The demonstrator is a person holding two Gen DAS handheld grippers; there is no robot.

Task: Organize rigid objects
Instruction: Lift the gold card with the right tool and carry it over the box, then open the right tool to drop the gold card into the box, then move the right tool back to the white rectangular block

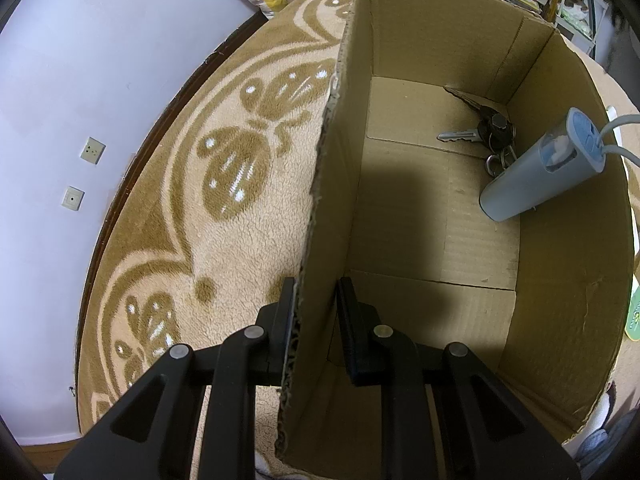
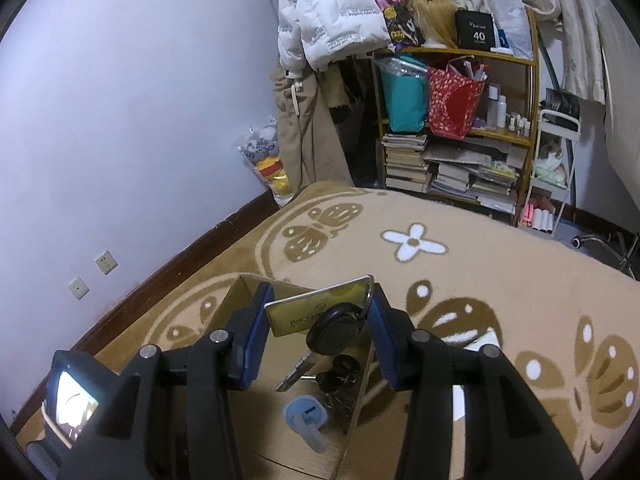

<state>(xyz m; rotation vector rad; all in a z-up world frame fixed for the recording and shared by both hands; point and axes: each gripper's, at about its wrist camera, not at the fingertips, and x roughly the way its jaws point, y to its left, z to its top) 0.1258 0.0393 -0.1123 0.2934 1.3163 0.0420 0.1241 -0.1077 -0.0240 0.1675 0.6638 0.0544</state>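
Here the left claw [image 1: 316, 320] pinches the box [image 1: 560, 240] wall to steady it, while the right claw [image 2: 320, 320] grips a card [image 2: 316, 304] above the box, ready to drop beside the keys [image 1: 484, 136].

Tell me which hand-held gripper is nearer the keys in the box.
Probably right. The right hand-held gripper, clamping a gold card, hangs directly above the keys; the left hand-held gripper grips the box wall at the opposite end.

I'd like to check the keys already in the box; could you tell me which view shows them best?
The left wrist view: the keys lie unobstructed in the cardboard box. In the right wrist view they sit dim and partly hidden.
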